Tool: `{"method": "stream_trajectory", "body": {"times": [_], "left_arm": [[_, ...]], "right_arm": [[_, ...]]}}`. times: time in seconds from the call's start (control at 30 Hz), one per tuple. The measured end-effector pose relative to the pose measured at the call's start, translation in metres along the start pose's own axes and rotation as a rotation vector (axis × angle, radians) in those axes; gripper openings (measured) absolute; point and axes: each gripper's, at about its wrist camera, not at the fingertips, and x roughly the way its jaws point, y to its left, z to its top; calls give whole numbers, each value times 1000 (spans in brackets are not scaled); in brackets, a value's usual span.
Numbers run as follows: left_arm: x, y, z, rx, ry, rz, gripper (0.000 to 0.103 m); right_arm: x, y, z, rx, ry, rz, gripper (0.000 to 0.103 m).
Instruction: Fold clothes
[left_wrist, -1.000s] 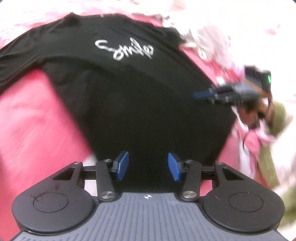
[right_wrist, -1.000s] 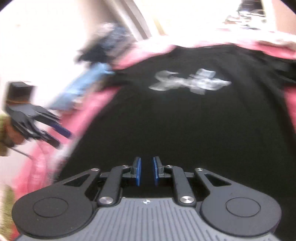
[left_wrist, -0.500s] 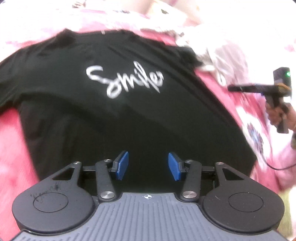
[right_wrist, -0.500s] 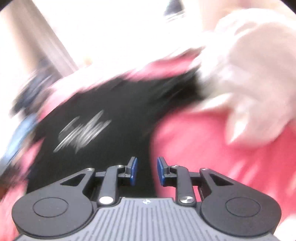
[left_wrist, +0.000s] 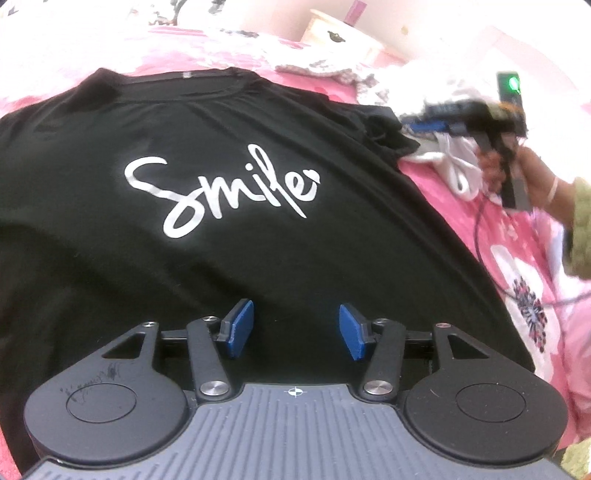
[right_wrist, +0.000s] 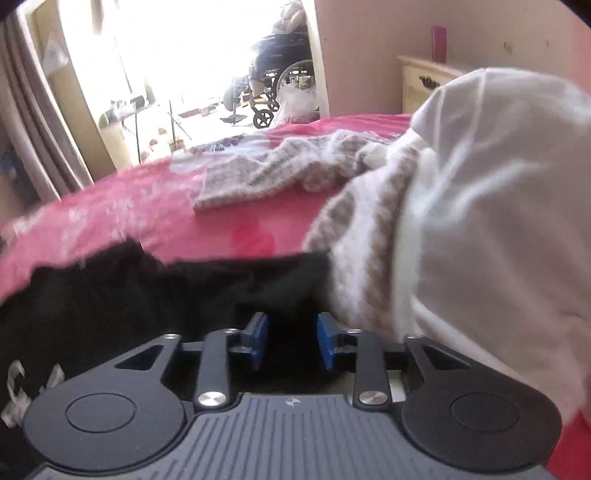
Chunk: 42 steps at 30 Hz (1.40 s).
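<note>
On bed (left_wrist: 517, 229): black tee (left_wrist: 229, 251) flat, collar-to-hem axis running away from left tool (left_wrist: 295, 328), jaws wide apart, empty, over hem. Right tool (right_wrist: 291, 339), jaws apart w/ nothing gripped, sits at sleeve (right_wrist: 221, 280), so nearer that edge for side fold.

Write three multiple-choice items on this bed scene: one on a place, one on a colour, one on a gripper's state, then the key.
1. Where is the right gripper?
A. by the sleeve of the black "Smile" T-shirt
B. at its hem
C. on its collar

2. What colour is the floral bedspread?
A. green
B. pink
C. grey

3. The left gripper is:
A. shut on the shirt
B. open, holding nothing
C. shut on a sock

Key: 1 A, it hovers at the shirt's sleeve; 2 B, pink cloth surrounds the shirt; 3 B, its blue pads stand apart with only the shirt below.
</note>
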Motion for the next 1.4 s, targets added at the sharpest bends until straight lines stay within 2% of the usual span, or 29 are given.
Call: {"method": "stream_trajectory", "body": {"times": [0.1, 0.27, 0.43, 0.67, 0.7, 0.77, 0.8, 0.83, 1.0, 1.17, 1.27, 1.4], "left_arm": [[2, 0, 0, -12, -2, -2, 52], [2, -2, 0, -14, -5, -2, 52], [2, -3, -1, -12, -6, 0, 52], [4, -4, -1, -7, -9, 0, 52], [5, -4, -1, -7, -9, 1, 52], [5, -4, -1, -7, -11, 1, 52], [5, -4, -1, -8, -12, 1, 52], [5, -4, -1, -9, -13, 1, 52], [6, -5, -1, -5, -14, 4, 52], [7, -6, 0, 2, -13, 10, 52], [7, -7, -1, 10, -13, 14, 52], [7, -9, -1, 18, -11, 21, 52]], "right_arm": [[17, -6, 21, 87, 1, 15, 40], [51, -3, 49, 100, 55, -77, 39], [61, -1, 61, 143, 99, -143, 39], [87, 5, 64, 85, 198, -197, 37], [89, 5, 64, 74, 203, -204, 33], [91, 6, 65, 53, 209, -206, 16], [89, 7, 65, 44, 199, -201, 11], [85, 9, 65, 28, 177, -200, 4], [64, 29, 69, -137, 30, -230, 3], [68, 45, 74, -331, -62, -305, 3], [85, 47, 74, -408, -58, -344, 3], [111, 46, 65, -464, 0, -392, 4]]}}
